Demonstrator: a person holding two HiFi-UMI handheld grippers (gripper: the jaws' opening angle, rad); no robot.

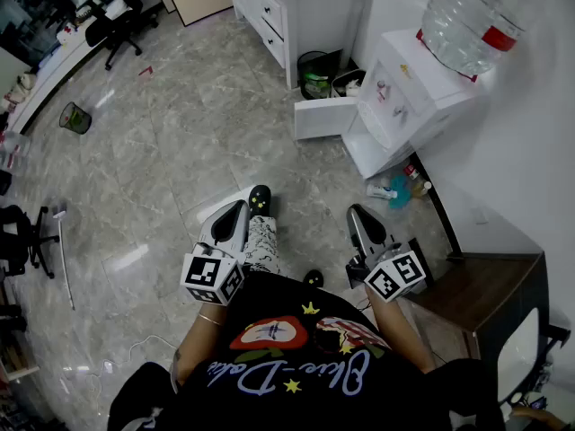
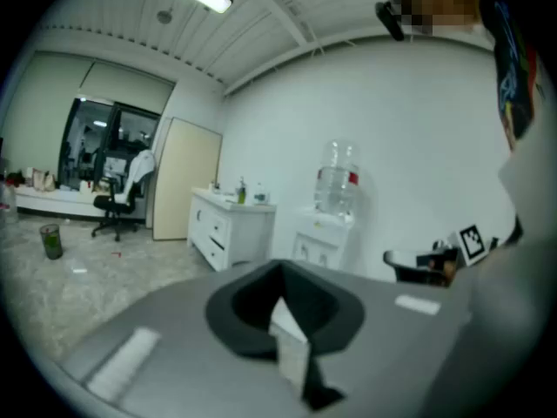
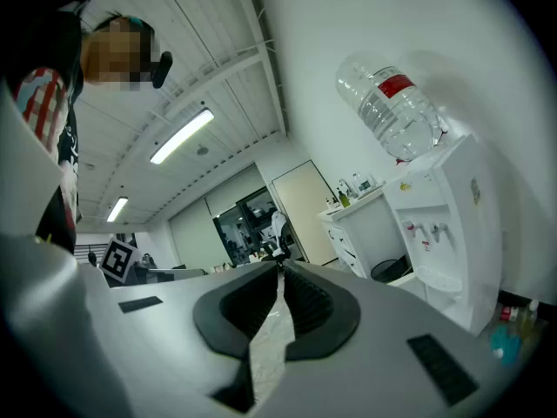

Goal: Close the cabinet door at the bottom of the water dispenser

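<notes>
The white water dispenser (image 1: 409, 97) with a clear bottle (image 1: 472, 16) on top stands against the right wall. Its bottom cabinet door (image 1: 325, 118) stands open, swung out to the left over the floor. Both grippers are held low in front of the person's body, well short of the dispenser. The left gripper (image 1: 241, 206) is shut with nothing in it, and so is the right gripper (image 1: 355, 210). In the left gripper view the jaws (image 2: 280, 273) meet, with the dispenser (image 2: 324, 233) far behind them. In the right gripper view the jaws (image 3: 280, 268) touch at the tips, with the dispenser (image 3: 444, 225) at right.
A white drawer cabinet (image 1: 287, 12) stands left of the dispenser, with black bins (image 1: 316, 74) between them. Bottles (image 1: 397, 189) lie on the floor by the dispenser's base. A dark wooden table (image 1: 485, 294) is at right. Office chair (image 1: 117, 25) and green bin (image 1: 76, 118) are far left.
</notes>
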